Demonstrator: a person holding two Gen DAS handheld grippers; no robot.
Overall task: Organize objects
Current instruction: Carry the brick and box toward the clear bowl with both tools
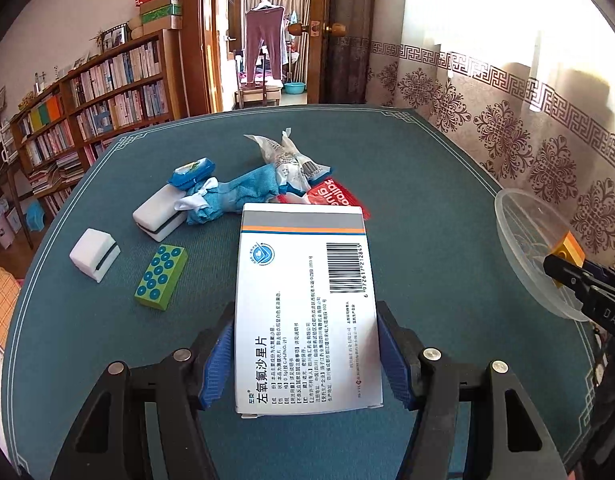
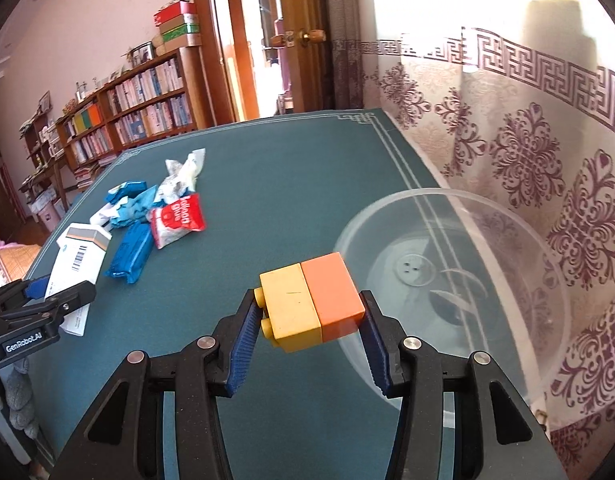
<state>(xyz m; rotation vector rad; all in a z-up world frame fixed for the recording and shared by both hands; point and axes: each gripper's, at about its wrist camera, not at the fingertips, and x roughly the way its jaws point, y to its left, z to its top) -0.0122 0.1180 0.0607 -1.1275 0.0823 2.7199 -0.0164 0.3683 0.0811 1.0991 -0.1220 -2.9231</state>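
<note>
My left gripper is shut on a white medicine box with a barcode, held above the green table. The same box shows at the left of the right wrist view, in the left gripper. My right gripper is shut on a yellow and orange block pair, just left of a clear plastic bowl. From the left wrist view the right gripper with the block hangs over the bowl rim.
On the table lie two white cases, a green dotted block, a blue cloth, a blue wipes pack, a crumpled wrapper, a red packet and a blue packet. A patterned curtain hangs at right.
</note>
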